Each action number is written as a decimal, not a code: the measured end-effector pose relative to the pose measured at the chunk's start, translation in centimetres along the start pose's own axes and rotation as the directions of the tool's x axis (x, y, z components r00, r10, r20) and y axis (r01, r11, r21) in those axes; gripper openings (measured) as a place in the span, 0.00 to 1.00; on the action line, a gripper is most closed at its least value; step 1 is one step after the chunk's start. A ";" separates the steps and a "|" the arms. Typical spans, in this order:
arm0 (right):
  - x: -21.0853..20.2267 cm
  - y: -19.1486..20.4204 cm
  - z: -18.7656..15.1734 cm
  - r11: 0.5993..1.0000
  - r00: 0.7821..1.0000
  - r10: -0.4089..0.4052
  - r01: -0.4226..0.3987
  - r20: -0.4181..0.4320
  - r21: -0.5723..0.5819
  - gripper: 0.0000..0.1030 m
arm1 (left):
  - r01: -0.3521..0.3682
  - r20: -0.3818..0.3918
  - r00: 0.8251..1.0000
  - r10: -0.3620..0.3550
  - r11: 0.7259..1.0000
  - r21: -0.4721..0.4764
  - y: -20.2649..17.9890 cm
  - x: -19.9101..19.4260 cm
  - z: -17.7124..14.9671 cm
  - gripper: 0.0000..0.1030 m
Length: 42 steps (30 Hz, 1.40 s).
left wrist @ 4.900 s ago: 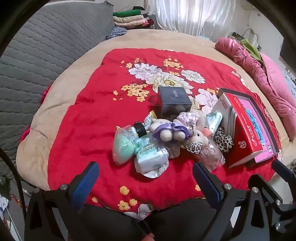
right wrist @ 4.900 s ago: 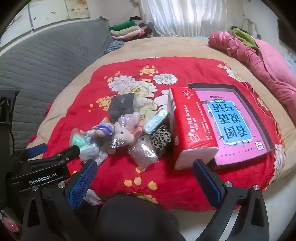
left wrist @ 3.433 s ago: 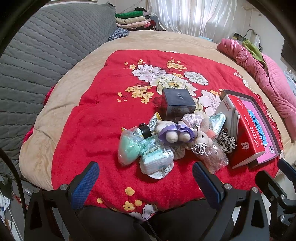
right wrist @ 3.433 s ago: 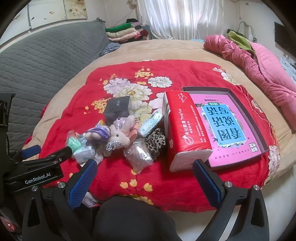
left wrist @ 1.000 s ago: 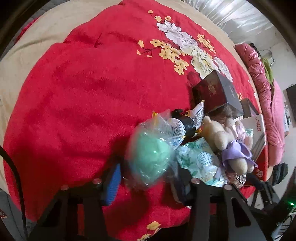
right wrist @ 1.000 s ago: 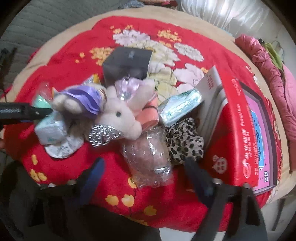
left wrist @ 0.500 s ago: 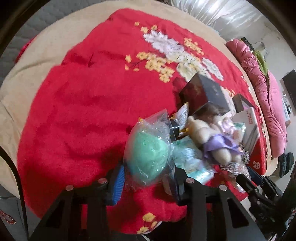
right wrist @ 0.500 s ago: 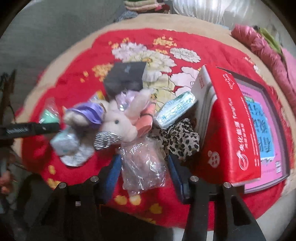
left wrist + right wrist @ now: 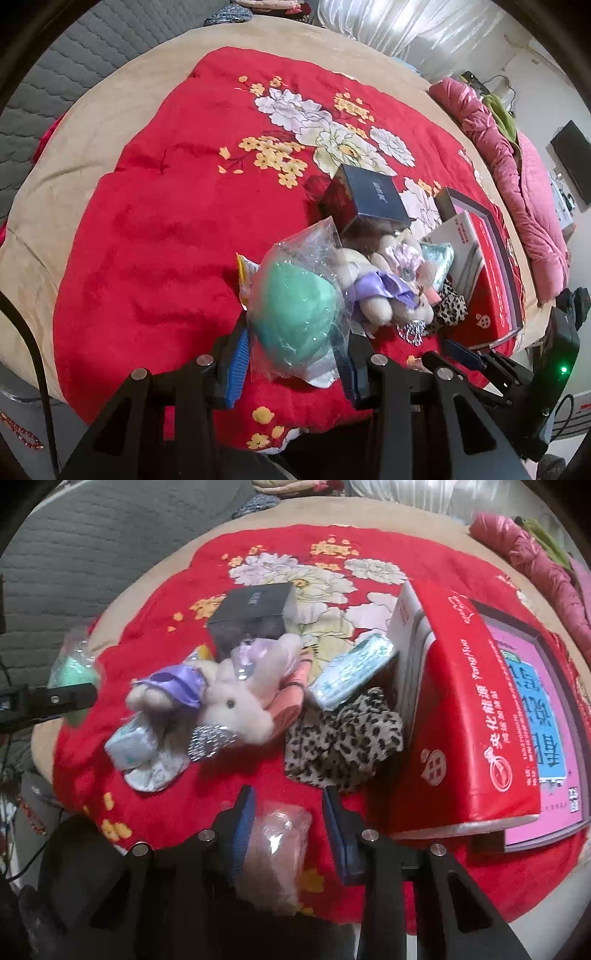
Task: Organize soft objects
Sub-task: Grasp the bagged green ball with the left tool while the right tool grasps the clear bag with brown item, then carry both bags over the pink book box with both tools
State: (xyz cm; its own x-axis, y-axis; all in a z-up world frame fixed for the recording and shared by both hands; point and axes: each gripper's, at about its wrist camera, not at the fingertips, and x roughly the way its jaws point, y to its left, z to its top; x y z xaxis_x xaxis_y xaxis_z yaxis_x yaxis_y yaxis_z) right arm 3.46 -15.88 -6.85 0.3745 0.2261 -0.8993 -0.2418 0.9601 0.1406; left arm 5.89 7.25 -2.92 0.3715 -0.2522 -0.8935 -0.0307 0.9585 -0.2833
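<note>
My left gripper (image 9: 293,334) is shut on a green foam ball in a clear plastic bag (image 9: 295,314), held up off the red blanket (image 9: 147,240). The right wrist view shows that bag (image 9: 74,664) at the far left. My right gripper (image 9: 288,794) is closing its jaws around a pink item in a clear bag (image 9: 277,845). The left pad touches the bag; a sliver of blanket shows beside the right pad. A white plush rabbit (image 9: 236,701), a purple-dressed plush (image 9: 173,686), a leopard scrunchie (image 9: 343,734) and tissue packs (image 9: 354,668) lie heaped behind.
A black box (image 9: 251,613) stands behind the plush heap. A red tissue brick (image 9: 469,709) leans on a pink boxed book (image 9: 528,701) at the right. A pink quilt (image 9: 524,192) lies along the bed's far right. Open blanket lies at the left.
My left gripper has risen with the green bag, lifting it off the heap. My right gripper's jaws have narrowed, and the pink bag now sits deeper between them.
</note>
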 end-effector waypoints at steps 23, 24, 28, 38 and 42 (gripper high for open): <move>-2.0 1.2 -0.9 0.997 1.000 0.000 -0.001 -0.011 -0.080 0.49 | -0.049 0.065 0.997 0.041 0.989 0.140 -4.6 -3.0 -1.2 0.41; -2.9 0.9 -0.6 0.998 1.000 0.004 -0.003 0.014 -0.069 0.49 | -0.054 0.071 0.997 0.043 0.986 0.156 -5.3 -3.3 -1.2 0.41; -6.9 -1.2 0.6 1.000 0.993 0.015 -0.018 0.119 0.021 0.49 | -0.051 0.086 0.996 0.034 0.979 0.197 -8.1 -4.4 -0.8 0.41; -15.1 -11.3 0.2 0.961 0.955 -0.091 0.010 0.281 0.277 0.49 | 0.054 0.068 0.994 -0.080 0.944 0.326 -18.7 -5.5 0.8 0.41; -17.7 -15.8 -0.6 0.929 0.939 -0.124 -0.003 0.320 0.370 0.49 | 0.124 0.023 0.990 -0.142 0.924 0.361 -23.4 -4.6 1.3 0.41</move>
State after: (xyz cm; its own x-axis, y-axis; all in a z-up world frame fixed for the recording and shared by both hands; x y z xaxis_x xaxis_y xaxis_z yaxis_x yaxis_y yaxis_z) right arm 0.16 -35.13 6.61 0.6681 0.1459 -0.7296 0.1057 0.9521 0.2871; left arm 6.06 -13.86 8.26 0.3933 -0.3827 -0.8359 0.3531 0.9024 -0.2470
